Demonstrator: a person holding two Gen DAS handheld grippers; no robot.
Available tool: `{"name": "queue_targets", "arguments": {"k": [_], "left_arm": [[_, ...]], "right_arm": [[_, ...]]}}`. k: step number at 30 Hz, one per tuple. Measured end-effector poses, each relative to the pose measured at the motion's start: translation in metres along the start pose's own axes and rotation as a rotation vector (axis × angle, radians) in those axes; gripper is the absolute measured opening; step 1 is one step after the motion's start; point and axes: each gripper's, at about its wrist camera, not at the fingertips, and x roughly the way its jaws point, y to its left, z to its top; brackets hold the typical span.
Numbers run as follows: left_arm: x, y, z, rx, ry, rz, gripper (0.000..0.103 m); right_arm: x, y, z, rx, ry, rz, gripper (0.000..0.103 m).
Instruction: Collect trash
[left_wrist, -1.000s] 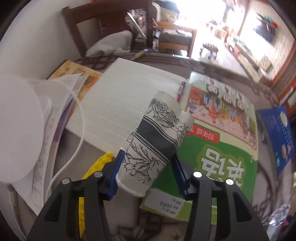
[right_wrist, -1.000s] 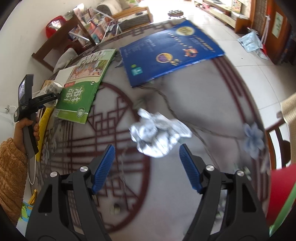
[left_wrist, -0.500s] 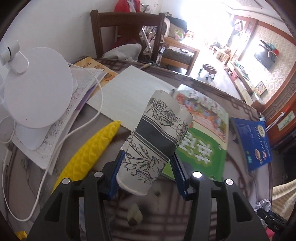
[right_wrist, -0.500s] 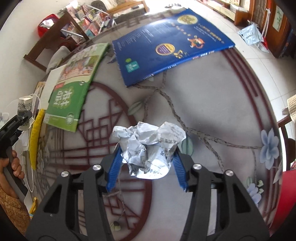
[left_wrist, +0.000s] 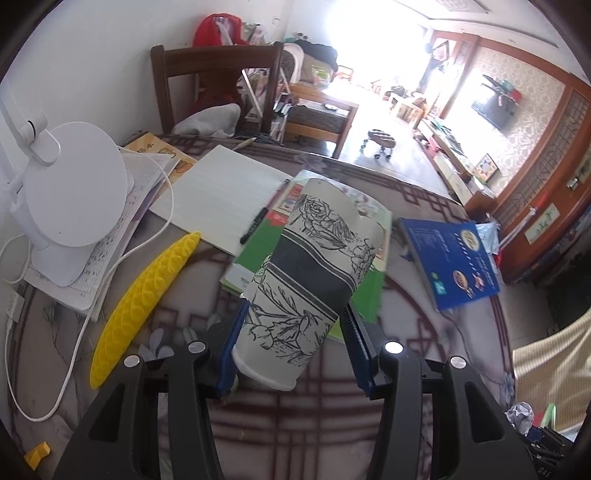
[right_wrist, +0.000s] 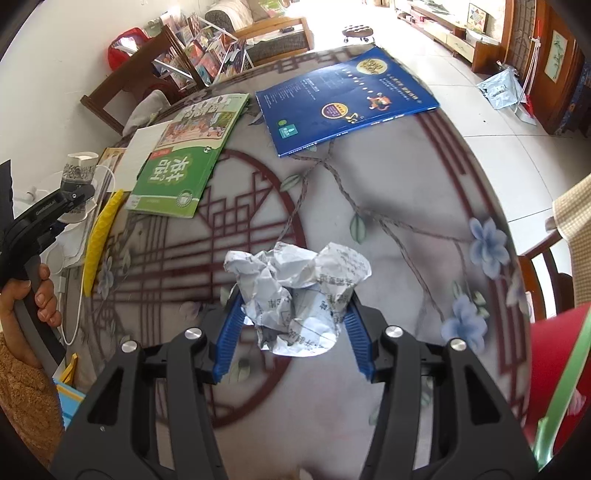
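My left tool grips the paper cup; my right tool pinches the crumpled paper, both apparently clear of the surface. I'd keep both squeezes steady while carrying.

Patterned table; green book; blue book

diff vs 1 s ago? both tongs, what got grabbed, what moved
The right tongs have just been closing on the crumpled paper ball, which lay free on the table between open jaws; now it is pinched and lifted. The left tongs kept their grip on the flowered paper cup and pulled up and back, so more of the table shows. The green book, blue book and yellow corn-shaped thing stayed put.
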Motion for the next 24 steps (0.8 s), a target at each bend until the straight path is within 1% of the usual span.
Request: {"name": "queue_targets", "arguments": {"k": [10, 14, 19, 24], "left_arm": [[-0.041, -0.023, -0.045, 0.058, 0.027, -0.058, 0.047], [-0.055, -0.037, -0.062, 0.087, 0.034, -0.088, 0.047], [-0.064, -0.057, -0.082, 0.123, 0.056, -0.137, 0.047], [-0.069, -0.082, -0.103, 0.179, 0.083, -0.175, 0.047]], "right_arm": [[-0.042, 0.004, -0.044, 0.004, -0.043, 0.009, 0.051], [-0.065, 0.001, -0.058, 0.009, -0.080, -0.007, 0.051], [-0.092, -0.011, -0.077, 0.040, -0.128, -0.032, 0.051], [-0.108, -0.028, -0.097, 0.095, -0.147, -0.054, 0.051]]}}
